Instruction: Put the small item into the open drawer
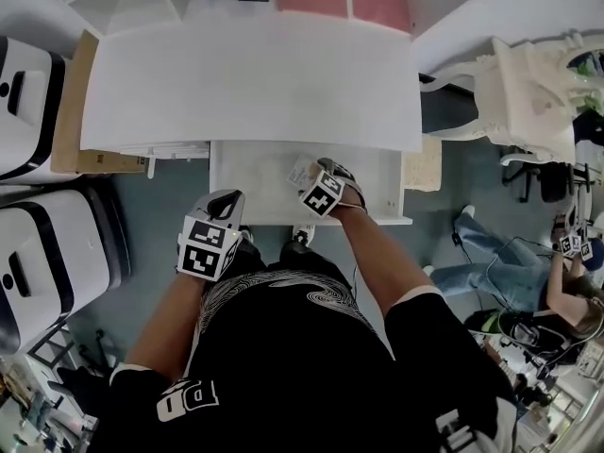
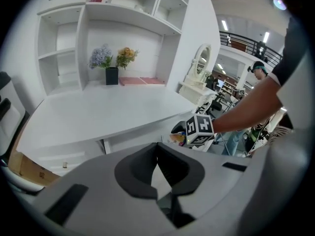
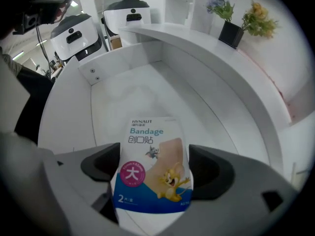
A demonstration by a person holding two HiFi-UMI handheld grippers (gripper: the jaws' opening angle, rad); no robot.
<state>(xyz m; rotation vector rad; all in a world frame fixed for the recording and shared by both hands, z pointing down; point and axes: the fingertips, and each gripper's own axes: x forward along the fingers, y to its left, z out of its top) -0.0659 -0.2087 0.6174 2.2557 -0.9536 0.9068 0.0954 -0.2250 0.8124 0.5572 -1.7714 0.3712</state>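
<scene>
- The right gripper is clamped on the bandage packet, one jaw on each long edge at its lower half.
- The packet's long axis runs straight out along the jaws, with the printed face up and the top end pointing toward the drawer's back wall.
- The relation that matters: the packet is already inside the outline of the open drawer, hanging over its bare white floor, right of the middle (I cannot tell whether it touches the floor yet).
- My judgement is that the coming move is only a short lowering and a release, with no further reach needed.
- The left gripper has its jaws closed together on nothing. It is outside the drawer's front edge, toward the person, so the right hand is plainly the nearer one.
- Count: one bandage packet, one open drawer, two grippers, and one desk top above, which is bare where it shows.
</scene>
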